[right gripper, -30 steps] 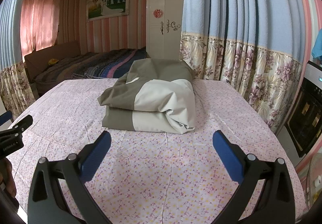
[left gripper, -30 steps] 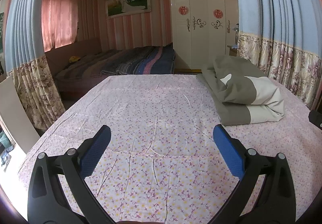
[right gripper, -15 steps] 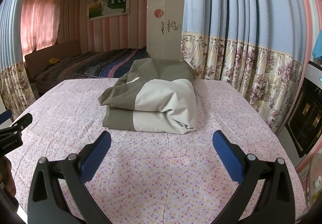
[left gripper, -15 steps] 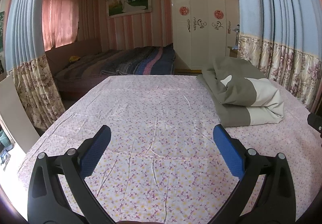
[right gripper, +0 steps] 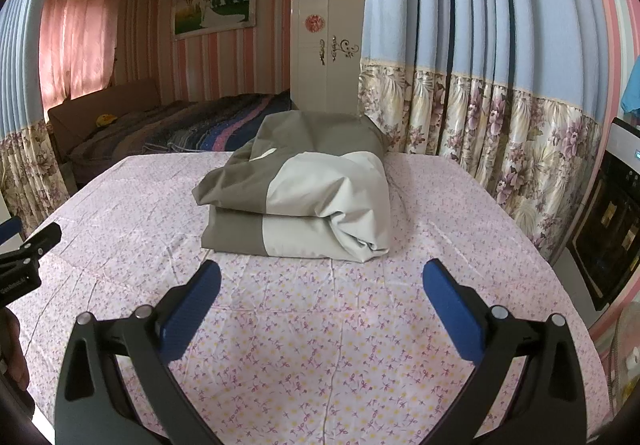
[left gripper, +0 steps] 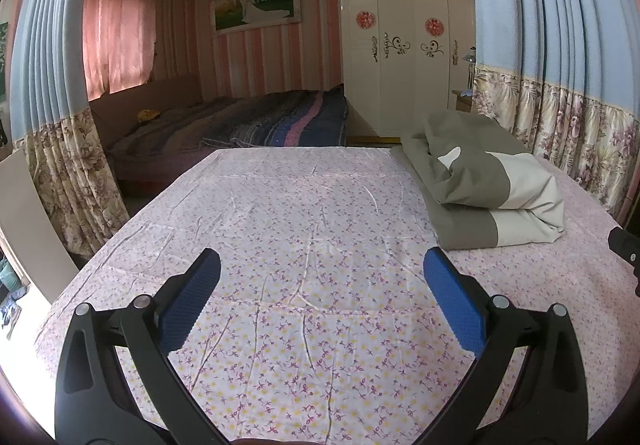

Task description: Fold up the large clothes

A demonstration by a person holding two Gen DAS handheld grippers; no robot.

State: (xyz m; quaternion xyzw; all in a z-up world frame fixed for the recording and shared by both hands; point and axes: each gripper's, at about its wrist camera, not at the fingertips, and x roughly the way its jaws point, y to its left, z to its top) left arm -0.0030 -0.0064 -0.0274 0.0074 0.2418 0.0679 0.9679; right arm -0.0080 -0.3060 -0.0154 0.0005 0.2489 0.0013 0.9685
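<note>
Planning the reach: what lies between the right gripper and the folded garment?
Only bare floral sheet, seen in the right wrist view, between the right gripper and folded garment.

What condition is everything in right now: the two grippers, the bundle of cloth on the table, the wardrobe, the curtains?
Left gripper: open, empty, above the floral cloth.
Right gripper: open, empty, pointing at the bundle.
Grey and cream garment: folded in a thick bundle, lying on the table.
Pink floral tablecloth: spread flat, creased.
White wardrobe: doors shut.
Pink window curtain: drawn shut.
</note>
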